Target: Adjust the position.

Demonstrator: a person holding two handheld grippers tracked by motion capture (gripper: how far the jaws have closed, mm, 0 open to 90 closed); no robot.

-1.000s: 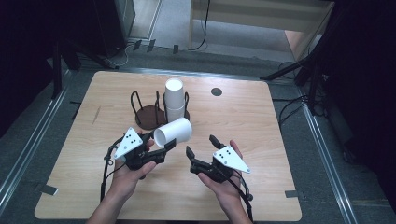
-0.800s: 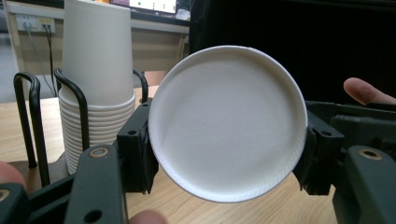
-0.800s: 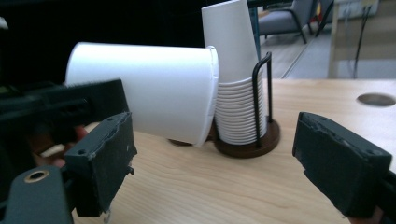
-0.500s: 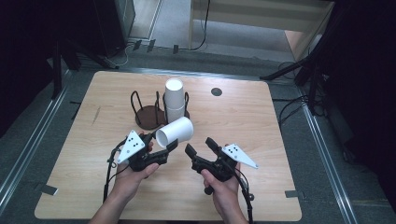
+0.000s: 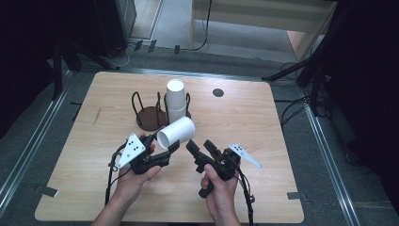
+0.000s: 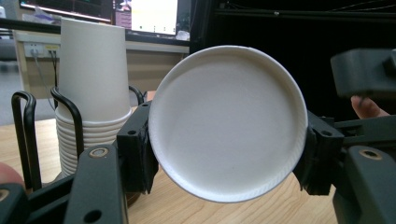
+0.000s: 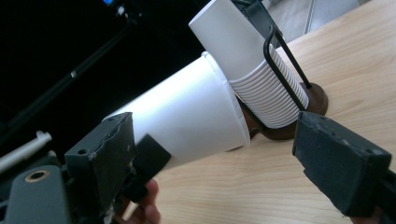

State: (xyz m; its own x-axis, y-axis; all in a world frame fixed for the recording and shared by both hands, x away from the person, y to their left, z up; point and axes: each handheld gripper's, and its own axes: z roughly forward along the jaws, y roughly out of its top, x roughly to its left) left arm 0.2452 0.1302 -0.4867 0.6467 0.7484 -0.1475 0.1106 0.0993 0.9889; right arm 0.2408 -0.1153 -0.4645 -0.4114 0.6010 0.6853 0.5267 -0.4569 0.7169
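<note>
My left gripper (image 5: 165,151) is shut on a white paper cup (image 5: 177,133), which it holds on its side above the table. The cup's round bottom (image 6: 228,122) faces that gripper's camera, pinched between the two jaws. My right gripper (image 5: 200,146) is open just right of the cup and apart from it. Seen from the right gripper (image 7: 219,163), the cup (image 7: 187,116) lies beyond the wide-spread jaws with its rim toward the stack. A stack of white cups (image 5: 175,99) stands upside down in a black wire holder (image 5: 149,117).
The wooden table (image 5: 282,141) has bare room to the right and along the front. A small dark round hole (image 5: 218,92) sits near its far edge. Cables trail from both grippers toward the front edge. Dark equipment and cables surround the table.
My right gripper has swung left and forward toward the held cup, with its grey plate turning out to the right. The left gripper with the cup has shifted slightly right.
</note>
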